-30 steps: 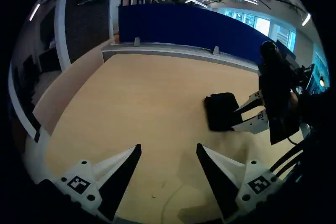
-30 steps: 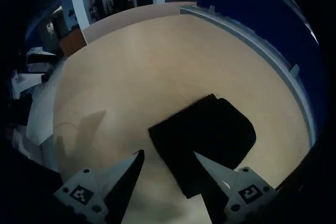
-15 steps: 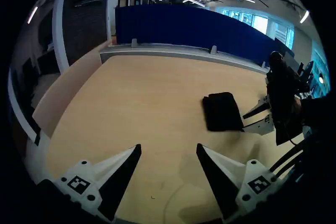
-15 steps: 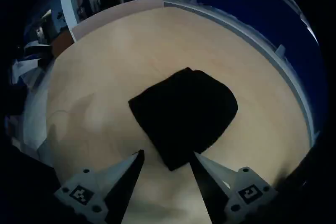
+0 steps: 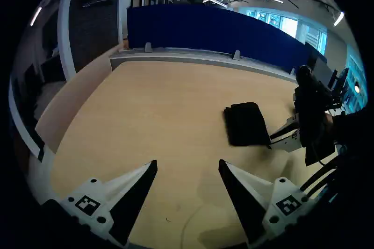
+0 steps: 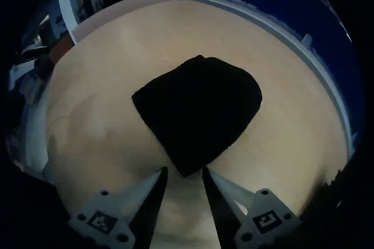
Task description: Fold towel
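Towel [image 6: 198,109], black and folded into a thick pad, lies flat on the pale wooden tabletop [image 6: 93,109] straight ahead of the right gripper [image 6: 183,170]. This gripper's two fingers are parted by only a narrow gap. The towel's nearest corner reaches down to that gap, just at the fingertips, and bare wood shows between the fingers below the corner. Nothing is pinched, and whether a fingertip brushes the cloth cannot be told. From that corner the towel widens away from the gripper to a rounded far edge, with open wood on both sides. In the left gripper view, the left gripper [image 5: 187,165] is spread wide and holds nothing, with bare tabletop [image 5: 154,109] between its fingers. The towel [image 5: 244,124] lies well ahead of it and off to the right, a dark oblong with layered edges. The right gripper [image 5: 276,138] points at the towel's near right corner with its tips at the edge of the cloth, and a hand [image 5: 327,125] holds it from behind. Beyond the towel, a grey rail runs along the tabletop's far edge in front of a blue partition [image 5: 210,29].
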Demonstrator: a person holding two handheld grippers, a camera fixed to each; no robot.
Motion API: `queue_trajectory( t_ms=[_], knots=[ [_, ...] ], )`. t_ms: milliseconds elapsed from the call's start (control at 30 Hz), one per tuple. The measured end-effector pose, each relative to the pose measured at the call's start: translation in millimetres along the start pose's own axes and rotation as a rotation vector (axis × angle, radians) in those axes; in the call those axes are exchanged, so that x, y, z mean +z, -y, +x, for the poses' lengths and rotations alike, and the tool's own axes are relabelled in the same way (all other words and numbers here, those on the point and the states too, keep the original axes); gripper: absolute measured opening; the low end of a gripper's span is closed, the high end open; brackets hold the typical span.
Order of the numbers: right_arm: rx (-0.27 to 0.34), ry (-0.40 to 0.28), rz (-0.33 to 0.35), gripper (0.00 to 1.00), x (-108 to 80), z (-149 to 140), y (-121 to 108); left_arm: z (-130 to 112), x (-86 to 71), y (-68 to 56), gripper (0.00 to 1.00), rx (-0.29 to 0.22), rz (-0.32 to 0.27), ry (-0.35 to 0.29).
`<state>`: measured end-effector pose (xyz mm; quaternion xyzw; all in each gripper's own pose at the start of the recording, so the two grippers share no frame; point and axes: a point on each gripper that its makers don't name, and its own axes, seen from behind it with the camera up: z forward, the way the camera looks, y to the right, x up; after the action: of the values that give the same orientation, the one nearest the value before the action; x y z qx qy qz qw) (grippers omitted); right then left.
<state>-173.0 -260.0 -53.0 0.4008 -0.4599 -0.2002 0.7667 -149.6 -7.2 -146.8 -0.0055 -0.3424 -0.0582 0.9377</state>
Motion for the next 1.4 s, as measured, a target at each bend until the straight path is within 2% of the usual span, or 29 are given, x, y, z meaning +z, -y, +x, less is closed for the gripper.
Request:
queue_trajectory(
  t_ms=[200,333,367,467,700,900,1200,1400],
  knots=[
    [0.024,0.004,-0.016,0.32,6.2,-2,-5,1,0.0,0.4,0.98,-0.003,0.0,-0.002],
    [0.036,-0.001,-0.023,0.12,6.6,0,-9,0,2.7,-0.4,0.98,0.003,0.0,0.001],
    [0.037,-0.002,-0.024,0.1,6.4,0,-9,0,3.4,-0.6,0.98,0.005,0.0,0.002],
    [0.034,-0.01,-0.023,0.07,4.3,1,-9,-1,4.0,-1.5,0.98,0.007,-0.002,0.003],
    [0.022,-0.045,-0.034,0.06,-8.3,15,-9,2,2.5,-1.7,0.98,0.006,-0.006,0.0],
    [-0.005,-0.126,-0.061,0.06,-39.1,51,-15,12,1.9,-2.5,0.98,0.013,-0.012,-0.014],
    [-0.023,-0.247,-0.093,0.06,-95.4,113,-29,30,-2.1,-10.5,0.98,0.029,-0.034,-0.042],
    [-0.02,-0.305,-0.108,0.06,-134.2,136,-41,39,-5.2,-15.6,0.98,0.038,-0.045,-0.059]
  ],
)
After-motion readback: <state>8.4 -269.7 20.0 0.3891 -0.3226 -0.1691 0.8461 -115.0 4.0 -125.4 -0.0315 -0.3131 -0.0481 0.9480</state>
